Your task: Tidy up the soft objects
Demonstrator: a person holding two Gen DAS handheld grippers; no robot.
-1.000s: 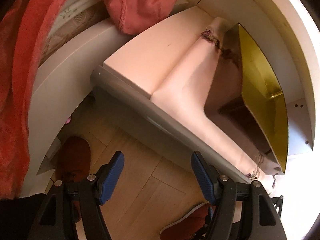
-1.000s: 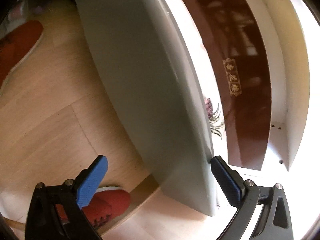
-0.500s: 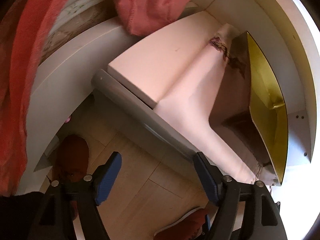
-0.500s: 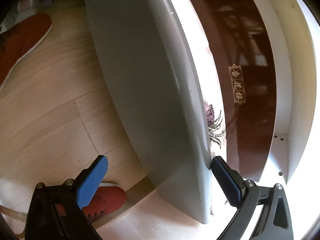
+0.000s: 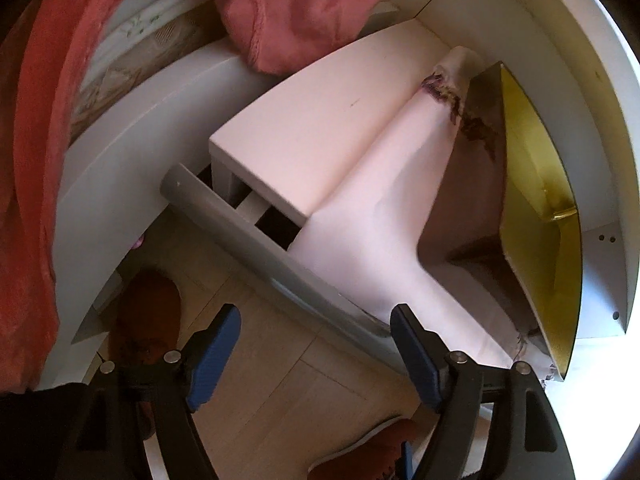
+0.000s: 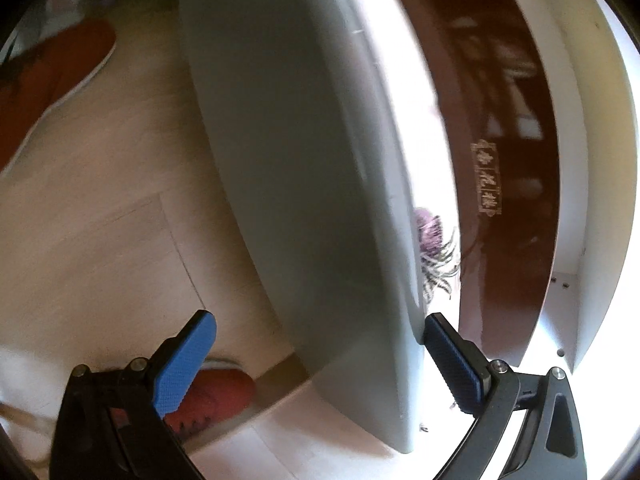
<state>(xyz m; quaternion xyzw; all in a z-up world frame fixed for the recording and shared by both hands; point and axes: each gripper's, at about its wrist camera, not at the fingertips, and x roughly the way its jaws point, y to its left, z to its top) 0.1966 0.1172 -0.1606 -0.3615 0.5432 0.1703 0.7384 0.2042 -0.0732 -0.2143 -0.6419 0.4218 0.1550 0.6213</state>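
Two grippers hover at the grey drawer front (image 5: 256, 240), both spread wide. The left gripper (image 5: 316, 356) holds nothing, its jaws over the wooden floor (image 5: 256, 400). The right gripper (image 6: 316, 364) straddles the panel's end; its right pad (image 6: 452, 364) sits against the drawer edge without pinching. Behind the front, a pale folded cloth (image 5: 376, 216) with a purple print lies in the drawer, running lengthwise beside a brown-and-gold box (image 5: 536, 216). Pink fabric (image 5: 304, 8) is heaped on the white cabinet top (image 5: 312, 120).

crumpled pink cloth (image 5: 304, 8) lies bunched on the white cabinet top (image 5: 320, 128).
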